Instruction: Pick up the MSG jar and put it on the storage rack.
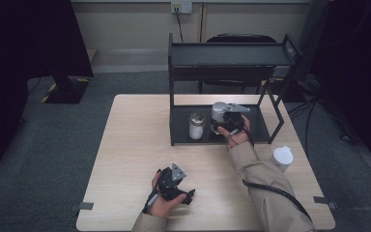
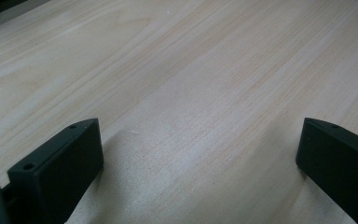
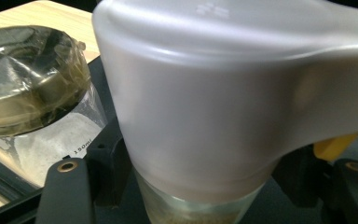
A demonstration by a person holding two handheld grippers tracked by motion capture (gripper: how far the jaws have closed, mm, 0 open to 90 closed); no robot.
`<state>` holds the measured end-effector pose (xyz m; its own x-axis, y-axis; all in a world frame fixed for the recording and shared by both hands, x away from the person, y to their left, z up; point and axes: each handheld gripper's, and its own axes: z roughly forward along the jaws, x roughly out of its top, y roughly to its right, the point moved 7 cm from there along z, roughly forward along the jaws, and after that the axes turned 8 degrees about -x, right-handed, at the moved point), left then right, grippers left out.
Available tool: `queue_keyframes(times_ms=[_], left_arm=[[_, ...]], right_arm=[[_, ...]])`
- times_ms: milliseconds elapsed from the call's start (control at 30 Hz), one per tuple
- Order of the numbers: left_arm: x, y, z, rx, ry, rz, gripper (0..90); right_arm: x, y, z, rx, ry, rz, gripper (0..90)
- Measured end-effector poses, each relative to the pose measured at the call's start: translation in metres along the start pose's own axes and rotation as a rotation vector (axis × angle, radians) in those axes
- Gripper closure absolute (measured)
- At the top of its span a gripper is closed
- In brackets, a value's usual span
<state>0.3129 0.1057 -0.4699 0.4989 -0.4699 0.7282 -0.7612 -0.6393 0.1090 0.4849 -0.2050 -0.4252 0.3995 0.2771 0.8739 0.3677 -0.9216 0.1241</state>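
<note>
My right gripper (image 1: 221, 122) reaches into the lower level of a black two-tier rack (image 1: 179, 137) and is shut on a glass container with a frosted white cap (image 1: 218, 110). In the right gripper view the cap (image 3: 223, 93) looms large, and the glass body sits between the jaws of that gripper (image 3: 200, 203). Just to its left on the same shelf stands a glass jar (image 1: 196, 126) with white contents and a clear lid (image 3: 18, 74). My left gripper (image 1: 187, 195) rests low at the table's front, open (image 2: 200, 163), with bare wood between its jaws.
A second white-capped container (image 1: 282, 157) stands on the wooden table (image 1: 135, 145) at the right edge, beside my right sleeve. The rack's upper shelf (image 1: 227, 54) overhangs the lower one. A chair stands behind the rack.
</note>
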Motion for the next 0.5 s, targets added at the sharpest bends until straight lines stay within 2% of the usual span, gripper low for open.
queue_keyframes(times_ms=[500], left_arm=[[0.0000, 0.0000, 0.0000, 0.000, 0.000, 0.001, 0.0]], right_arm=[[-0.0030, 0.0036, 0.0050, 0.006, 0.002, -0.003, 30.7]])
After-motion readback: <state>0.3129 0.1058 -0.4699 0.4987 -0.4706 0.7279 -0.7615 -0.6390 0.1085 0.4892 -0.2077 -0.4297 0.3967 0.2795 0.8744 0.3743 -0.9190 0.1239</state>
